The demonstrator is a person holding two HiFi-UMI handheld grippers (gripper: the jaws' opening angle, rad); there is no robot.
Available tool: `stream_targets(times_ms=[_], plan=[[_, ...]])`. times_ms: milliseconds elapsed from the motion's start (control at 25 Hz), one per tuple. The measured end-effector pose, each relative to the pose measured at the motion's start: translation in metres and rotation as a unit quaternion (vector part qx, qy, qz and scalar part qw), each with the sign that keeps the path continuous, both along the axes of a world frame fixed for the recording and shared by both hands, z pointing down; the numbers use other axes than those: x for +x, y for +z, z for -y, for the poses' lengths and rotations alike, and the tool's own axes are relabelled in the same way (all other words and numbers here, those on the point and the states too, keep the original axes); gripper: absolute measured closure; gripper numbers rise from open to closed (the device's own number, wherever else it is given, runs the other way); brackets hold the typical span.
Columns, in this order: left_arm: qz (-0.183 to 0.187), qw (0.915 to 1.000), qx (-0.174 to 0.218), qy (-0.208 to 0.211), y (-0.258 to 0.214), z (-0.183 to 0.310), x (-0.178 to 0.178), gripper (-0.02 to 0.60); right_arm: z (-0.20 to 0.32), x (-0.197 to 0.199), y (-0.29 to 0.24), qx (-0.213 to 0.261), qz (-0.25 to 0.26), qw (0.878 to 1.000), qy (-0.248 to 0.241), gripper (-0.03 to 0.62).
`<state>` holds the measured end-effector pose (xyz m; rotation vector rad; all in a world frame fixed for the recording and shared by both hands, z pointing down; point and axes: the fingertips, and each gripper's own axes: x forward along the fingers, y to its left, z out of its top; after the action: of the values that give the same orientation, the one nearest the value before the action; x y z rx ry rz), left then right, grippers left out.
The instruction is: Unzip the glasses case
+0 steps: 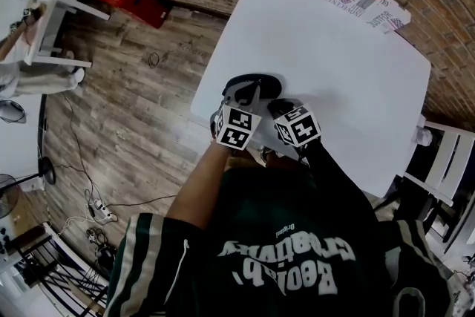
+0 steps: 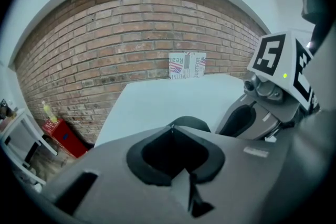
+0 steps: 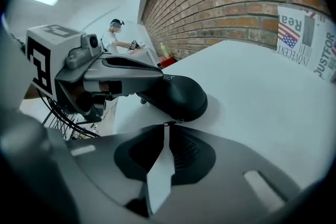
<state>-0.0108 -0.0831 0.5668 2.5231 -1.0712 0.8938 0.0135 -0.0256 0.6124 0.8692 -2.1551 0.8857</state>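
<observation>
A black oval glasses case (image 1: 266, 82) lies near the front left edge of the white table (image 1: 334, 63). My left gripper (image 1: 249, 91) is shut, and its tips (image 2: 172, 126) rest against the near top of the case (image 2: 191, 123). No frame shows whether they pinch anything. In the right gripper view the left gripper (image 3: 165, 77) lies flat along the case's top (image 3: 181, 97). My right gripper (image 3: 167, 124) sits just in front of the case with a thin slit between its pads. The small metal zipper pull (image 3: 178, 121) is right at its tips. In the head view my right gripper (image 1: 279, 106) is beside the left.
A printed paper (image 1: 367, 0) leans on the brick wall at the table's far edge. On the wooden floor to the left are a red crate (image 1: 133, 0) with a yellow bottle, a white shelf (image 1: 52, 18) and cables. A white chair (image 1: 445, 159) stands on the right.
</observation>
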Motion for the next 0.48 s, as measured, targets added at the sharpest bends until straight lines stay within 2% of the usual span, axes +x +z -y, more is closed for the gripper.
stream_targets(times_ms=[280, 480], plan=[[0.000, 1.0000, 0.000, -0.003, 0.0003, -0.0005, -0.0006, 0.572, 0.0066, 0.0047, -0.0006, -0.019, 0.013, 0.998, 0.051, 0.560], [-0.002, 1.0000, 0.004, -0.003, 0.0002, 0.0005, 0.0006, 0.572, 0.0052, 0.0008, 0.0001, -0.042, 0.041, 0.996, 0.065, 0.520]])
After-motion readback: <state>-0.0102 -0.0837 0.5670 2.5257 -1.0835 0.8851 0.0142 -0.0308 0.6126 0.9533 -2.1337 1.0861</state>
